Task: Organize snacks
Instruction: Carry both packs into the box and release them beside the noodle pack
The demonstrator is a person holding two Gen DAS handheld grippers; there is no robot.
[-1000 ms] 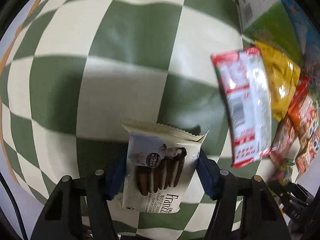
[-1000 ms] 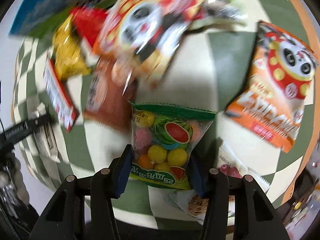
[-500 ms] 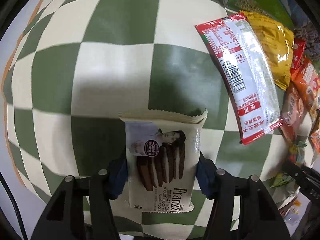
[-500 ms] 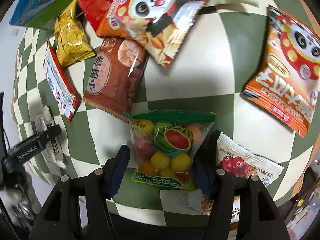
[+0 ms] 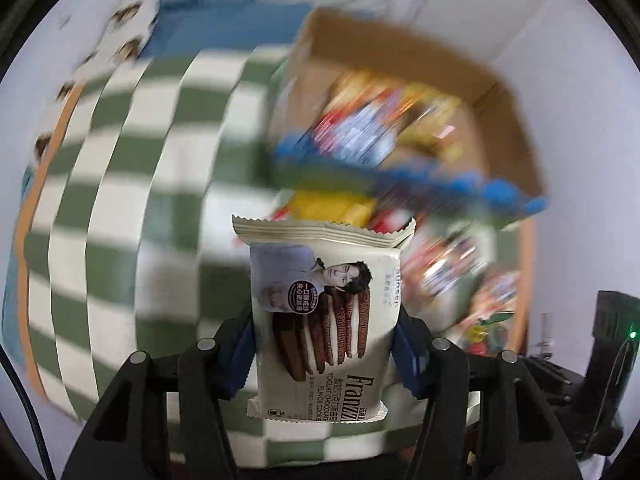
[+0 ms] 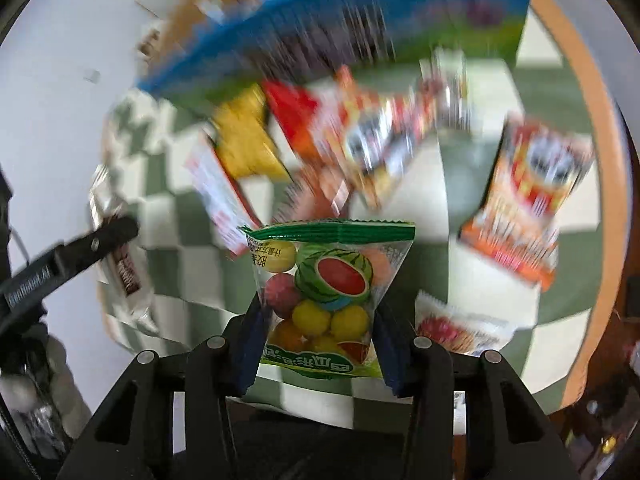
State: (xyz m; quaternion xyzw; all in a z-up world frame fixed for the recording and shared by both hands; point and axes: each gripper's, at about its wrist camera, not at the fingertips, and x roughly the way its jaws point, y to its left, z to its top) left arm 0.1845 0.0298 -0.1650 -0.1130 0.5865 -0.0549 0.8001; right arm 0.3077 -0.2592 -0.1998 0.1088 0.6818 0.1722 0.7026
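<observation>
Both packets have come up off the checkered table (image 5: 120,200) since a second ago. At lower centre of the left view, my left hand-held gripper (image 5: 326,344) grips the cream cookie packet (image 5: 324,312); a cardboard box (image 5: 400,64) of snacks blurs at upper right. At lower centre of the right view, my right hand-held gripper (image 6: 318,344), jaws closing, pinches the fruit candy bag (image 6: 324,292); an orange snack bag (image 6: 524,204) lies at right.

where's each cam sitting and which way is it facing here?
Left wrist: on the left gripper, aimed steeply down past its cookie packet at the checkered cloth and cardboard box.
Right wrist: on the right gripper, jaws closing on the fruit candy bag, above loose snacks.
Shared: cloth, blue-green box.
</observation>
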